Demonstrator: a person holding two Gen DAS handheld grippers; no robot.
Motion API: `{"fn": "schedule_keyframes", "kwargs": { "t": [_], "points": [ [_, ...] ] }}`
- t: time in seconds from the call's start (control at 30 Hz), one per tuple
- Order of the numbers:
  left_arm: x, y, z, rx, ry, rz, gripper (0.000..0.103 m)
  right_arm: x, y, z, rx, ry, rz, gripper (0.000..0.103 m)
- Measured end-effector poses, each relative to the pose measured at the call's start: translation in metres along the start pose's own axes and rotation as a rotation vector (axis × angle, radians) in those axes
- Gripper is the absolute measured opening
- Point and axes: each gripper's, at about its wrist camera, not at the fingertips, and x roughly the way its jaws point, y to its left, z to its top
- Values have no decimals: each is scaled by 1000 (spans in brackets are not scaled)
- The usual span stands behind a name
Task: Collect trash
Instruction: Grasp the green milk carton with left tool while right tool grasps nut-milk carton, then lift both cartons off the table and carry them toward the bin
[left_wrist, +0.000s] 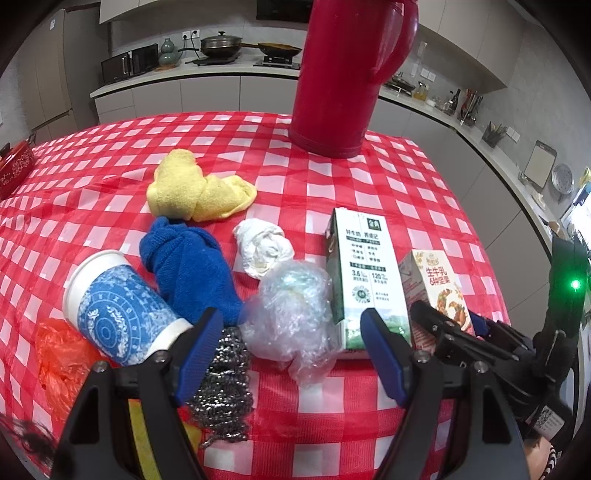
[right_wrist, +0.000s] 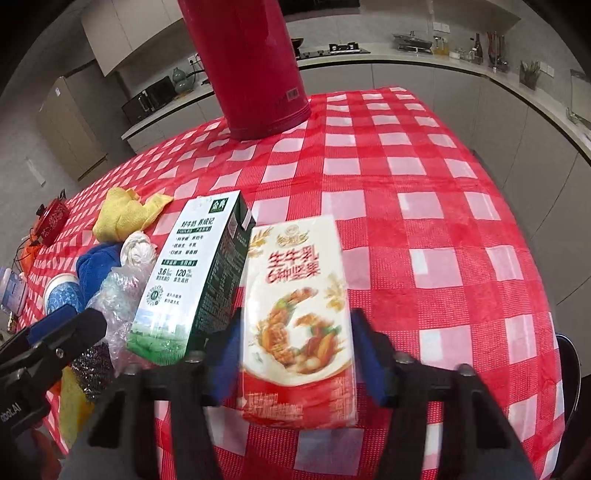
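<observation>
My right gripper (right_wrist: 297, 350) has its blue pads against both sides of a white-and-red nut milk carton (right_wrist: 295, 280) that stands on the checked tablecloth. A green-and-white milk carton (right_wrist: 192, 273) stands just left of it. My left gripper (left_wrist: 291, 325) hangs open above a crumpled clear plastic wrap (left_wrist: 291, 314) and touches nothing. A steel wool scourer (left_wrist: 221, 387) lies by its left finger. A blue-patterned paper cup (left_wrist: 118, 310) lies on its side at the left. A white tissue wad (left_wrist: 262, 247) sits behind the plastic.
A tall red thermos (left_wrist: 340, 74) stands at the back of the table (left_wrist: 406, 184). A blue cloth (left_wrist: 188, 266), a yellow cloth (left_wrist: 195, 188) and an orange plastic bag (left_wrist: 62, 354) lie at the left. Kitchen counters run behind.
</observation>
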Motion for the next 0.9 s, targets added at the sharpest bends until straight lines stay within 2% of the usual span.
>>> {"fn": "schedule_keyframes", "kwargs": {
  "t": [0.47, 0.67, 0.9],
  "points": [
    [18, -48, 13, 84, -10, -14, 78, -34, -63, -3, 96, -86, -105, 52],
    [2, -59, 19, 99, -97, 5, 78, -40, -76, -9, 119, -92, -101, 52],
    [38, -74, 24, 139, -38, 21, 78, -36, -82, -11, 124, -80, -94, 52]
  ]
}}
